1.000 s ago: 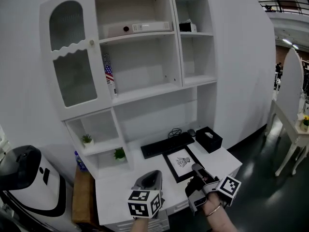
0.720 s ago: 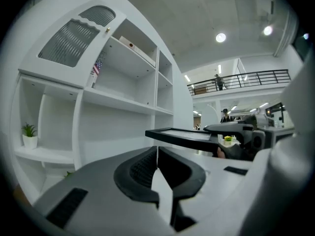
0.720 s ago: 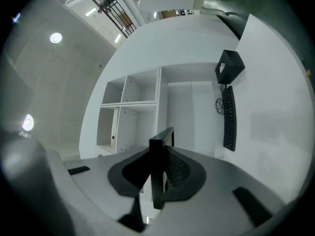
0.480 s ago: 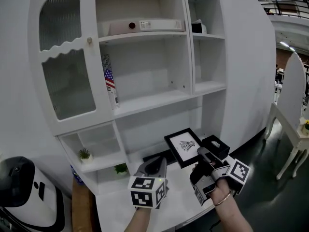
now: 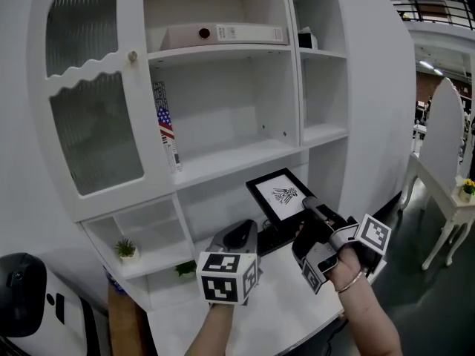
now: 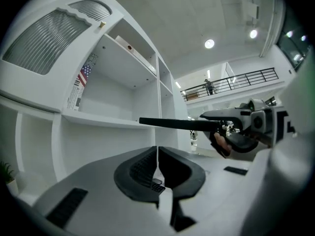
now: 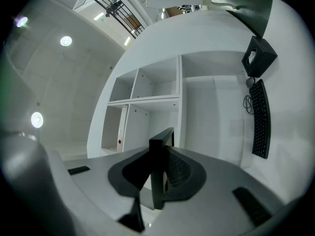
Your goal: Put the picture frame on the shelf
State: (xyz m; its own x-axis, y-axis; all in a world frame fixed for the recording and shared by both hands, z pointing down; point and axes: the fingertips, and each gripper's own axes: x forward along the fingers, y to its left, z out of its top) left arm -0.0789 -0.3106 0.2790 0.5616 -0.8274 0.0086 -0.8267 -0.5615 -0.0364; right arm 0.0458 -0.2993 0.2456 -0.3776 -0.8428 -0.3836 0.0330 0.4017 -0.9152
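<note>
The picture frame (image 5: 280, 196), black with a white mat and a small dark drawing, hangs in the air in front of the white shelf unit (image 5: 237, 153), just below its wide middle board. My right gripper (image 5: 307, 206) is shut on the frame's lower right corner. In the right gripper view the frame (image 7: 158, 156) stands edge-on between the pads of the right gripper (image 7: 158, 181). My left gripper (image 5: 241, 237) hovers to the frame's left, shut and empty. From the left gripper (image 6: 157, 160) the frame (image 6: 172, 124) shows as a thin dark bar.
A binder (image 5: 223, 33) lies on the upper shelf and a flag-marked book (image 5: 165, 124) leans in the middle bay. A glass cabinet door (image 5: 93, 102) is at the left. Small plants (image 5: 125, 249) sit in low cubbies. A keyboard (image 7: 260, 119) and black box (image 7: 258, 55) are on the desk (image 5: 286, 310).
The right gripper has lifted the frame off the desk and carried it up and back toward the shelf unit. The left gripper has risen beside it, and the shelves loom closer.
</note>
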